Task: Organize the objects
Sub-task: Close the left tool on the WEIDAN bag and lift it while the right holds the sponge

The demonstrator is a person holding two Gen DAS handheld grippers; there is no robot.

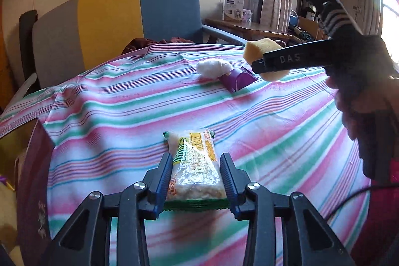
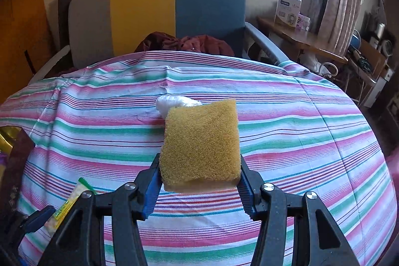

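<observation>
My left gripper (image 1: pixel 196 167) is shut on a clear snack bar packet (image 1: pixel 193 166) with green ends, low over the striped tablecloth (image 1: pixel 112 116). The packet's end also shows in the right wrist view (image 2: pixel 72 198) at the lower left. My right gripper (image 2: pixel 199 172) is shut on a yellow sponge (image 2: pixel 200 143) and holds it above the cloth. In the left wrist view the sponge (image 1: pixel 259 49) hangs at the upper right. A white wad (image 1: pixel 212 67) and a purple packet (image 1: pixel 238 80) lie together at the far side of the table.
A dark red box (image 1: pixel 35 186) stands at the table's left edge. A grey, yellow and blue chair (image 2: pixel 159 11) with a dark red cloth on its seat stands behind the table. A wooden desk (image 2: pixel 301 40) with boxes is at the back right.
</observation>
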